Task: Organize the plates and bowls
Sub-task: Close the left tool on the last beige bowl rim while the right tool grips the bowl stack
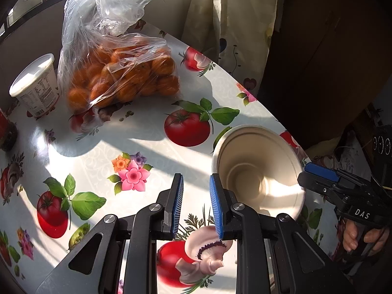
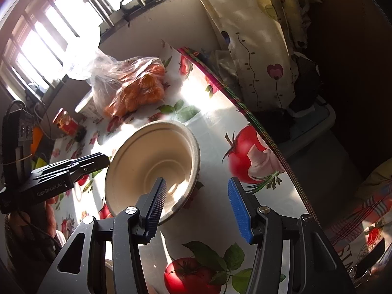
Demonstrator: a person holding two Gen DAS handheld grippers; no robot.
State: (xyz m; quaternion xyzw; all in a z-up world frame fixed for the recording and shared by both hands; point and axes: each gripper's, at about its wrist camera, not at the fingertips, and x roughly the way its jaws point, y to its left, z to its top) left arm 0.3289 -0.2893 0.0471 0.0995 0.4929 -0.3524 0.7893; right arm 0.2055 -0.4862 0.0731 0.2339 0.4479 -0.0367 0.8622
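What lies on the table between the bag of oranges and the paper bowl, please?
Nothing stands there: only bare printed tablecloth separates the bag of oranges from the paper bowl, as the left wrist view shows best.

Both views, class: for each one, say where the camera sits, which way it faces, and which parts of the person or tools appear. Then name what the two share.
Left wrist: sits on the left tongs, facing down at the table; right tongs and hand show.
Right wrist: sits on the right tongs, facing down over the bowl; left tongs show.
Shared: bowl, bag of oranges.
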